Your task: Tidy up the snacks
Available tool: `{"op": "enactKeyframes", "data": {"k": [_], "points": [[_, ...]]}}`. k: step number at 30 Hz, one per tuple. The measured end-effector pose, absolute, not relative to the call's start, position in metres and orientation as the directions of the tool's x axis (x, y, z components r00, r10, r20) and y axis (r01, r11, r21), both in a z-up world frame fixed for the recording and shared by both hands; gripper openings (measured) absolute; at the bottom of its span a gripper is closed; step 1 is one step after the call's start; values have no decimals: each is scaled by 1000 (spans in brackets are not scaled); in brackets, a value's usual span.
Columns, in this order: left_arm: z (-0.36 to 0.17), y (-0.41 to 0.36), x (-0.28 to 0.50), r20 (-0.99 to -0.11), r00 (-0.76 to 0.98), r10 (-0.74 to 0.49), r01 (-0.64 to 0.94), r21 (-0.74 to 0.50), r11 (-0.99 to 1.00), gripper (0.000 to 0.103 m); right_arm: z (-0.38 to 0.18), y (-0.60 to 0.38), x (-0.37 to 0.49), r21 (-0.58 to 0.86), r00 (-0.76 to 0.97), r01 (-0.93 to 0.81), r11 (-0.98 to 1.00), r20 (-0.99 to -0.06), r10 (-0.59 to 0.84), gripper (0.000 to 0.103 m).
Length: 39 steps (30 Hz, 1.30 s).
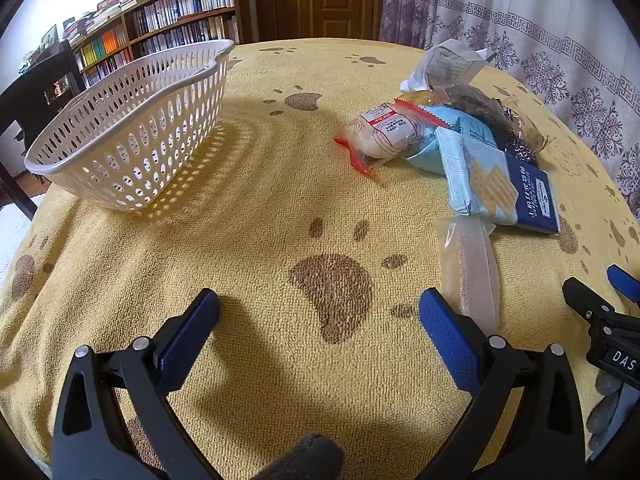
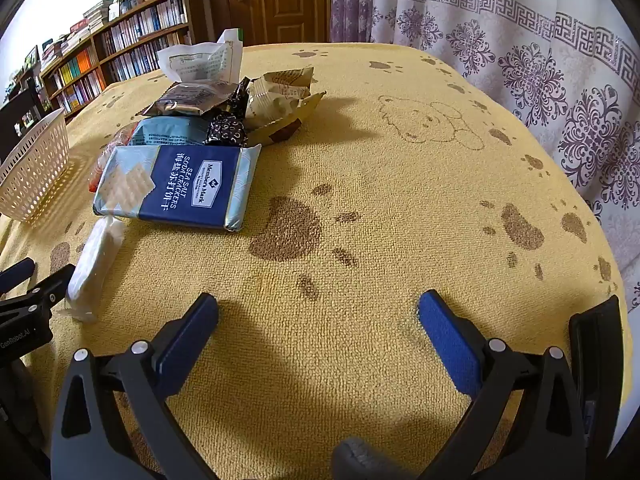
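A white perforated plastic basket (image 1: 132,128) waits empty near the left edge of a table draped in a yellow paw-print cloth (image 1: 280,200), set well apart from the snacks it is presumably meant to receive. Those snacks lie heaped toward the middle and far side of the cloth: a blue packet of sea salt soda crackers (image 2: 176,186) at the near end of the heap, a pale blue packet (image 2: 168,130) tucked partly under it, a red-trimmed clear wrapper holding a pale bun (image 1: 380,134), a dark patterned packet (image 2: 226,132), a brown foil packet (image 2: 188,100), a tan wrapper (image 2: 280,92) and a white paper-like bag (image 2: 200,62) at the far end. A long clear packet of pale wafers (image 1: 472,272) has strayed from the heap toward the near edge, lying just beside the left gripper (image 1: 320,316), which makes it a likely first pick. Both tools hover low over bare cloth at the near edge, the left gripper with its blue-padded jaws wide apart and holding nothing, the right gripper (image 2: 318,316) likewise spread and empty. By the look of it, no snack has yet gone into the basket, so sorting appears not to have begun. A bookshelf (image 1: 160,20), a wooden door (image 2: 276,0) and patterned curtains (image 2: 520,40) stand behind the table.
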<state>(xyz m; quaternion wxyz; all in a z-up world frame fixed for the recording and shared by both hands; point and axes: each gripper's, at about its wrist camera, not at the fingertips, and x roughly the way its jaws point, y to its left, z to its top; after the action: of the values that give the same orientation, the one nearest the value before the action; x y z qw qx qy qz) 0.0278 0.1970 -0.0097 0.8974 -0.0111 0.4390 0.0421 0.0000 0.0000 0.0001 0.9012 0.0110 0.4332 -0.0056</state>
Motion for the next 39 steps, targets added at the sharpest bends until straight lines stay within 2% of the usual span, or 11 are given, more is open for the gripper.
{"op": "enactKeyframes", "data": {"k": [39], "points": [[-10,197,28,-792,606,68,-90,16,996,101,-1,0,-3,13,601,0,1000,-799,11,98]]}}
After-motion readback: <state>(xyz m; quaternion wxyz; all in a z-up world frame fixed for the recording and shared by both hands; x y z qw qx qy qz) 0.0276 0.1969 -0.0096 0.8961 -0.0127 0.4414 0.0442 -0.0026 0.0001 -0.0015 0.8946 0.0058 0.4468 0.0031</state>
